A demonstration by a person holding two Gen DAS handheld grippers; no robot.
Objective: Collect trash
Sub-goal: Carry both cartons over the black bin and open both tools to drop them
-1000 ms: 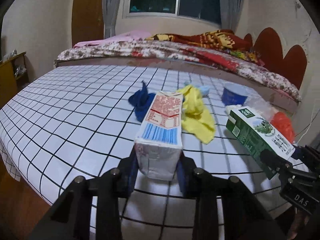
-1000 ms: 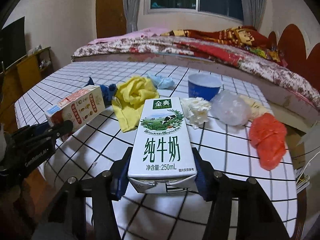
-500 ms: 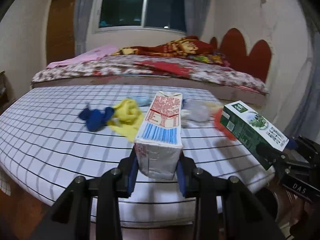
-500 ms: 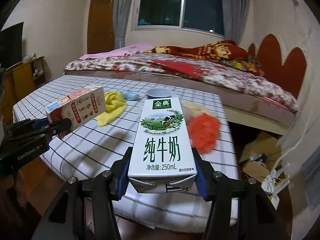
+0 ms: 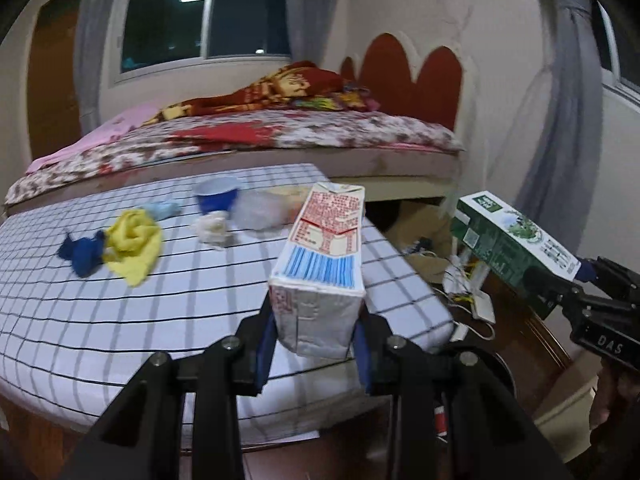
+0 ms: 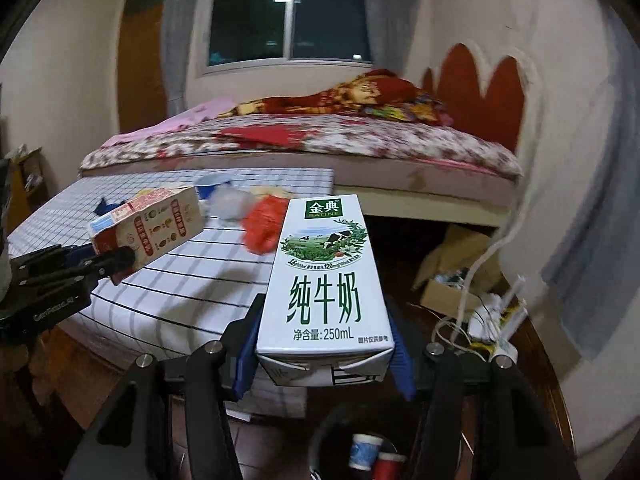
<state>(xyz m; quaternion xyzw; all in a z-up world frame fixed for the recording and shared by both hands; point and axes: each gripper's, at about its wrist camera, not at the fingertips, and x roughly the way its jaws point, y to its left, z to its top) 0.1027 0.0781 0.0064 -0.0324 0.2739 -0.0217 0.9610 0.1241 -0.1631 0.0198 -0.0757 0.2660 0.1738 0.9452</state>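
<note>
My left gripper (image 5: 316,354) is shut on a red and white drink carton (image 5: 322,256) and holds it in the air over the table's near right corner. My right gripper (image 6: 324,364) is shut on a green and white milk carton (image 6: 326,280), held past the table's right edge above a dark bin (image 6: 360,440) with paper cups inside. Each carton shows in the other view: the milk carton (image 5: 516,244) at the right, the red carton (image 6: 152,228) at the left.
On the checked table (image 5: 180,304) lie a yellow cloth (image 5: 134,240), a blue cloth (image 5: 82,254), a blue cup (image 5: 216,198), a clear crumpled bag (image 5: 260,210), white paper (image 5: 212,228) and an orange bag (image 6: 264,224). A bed stands behind. Boxes and cables litter the floor at right.
Both grippers have swung right and back from the table with their cartons. The table has slid left in both views, and the bin has come into the right wrist view.
</note>
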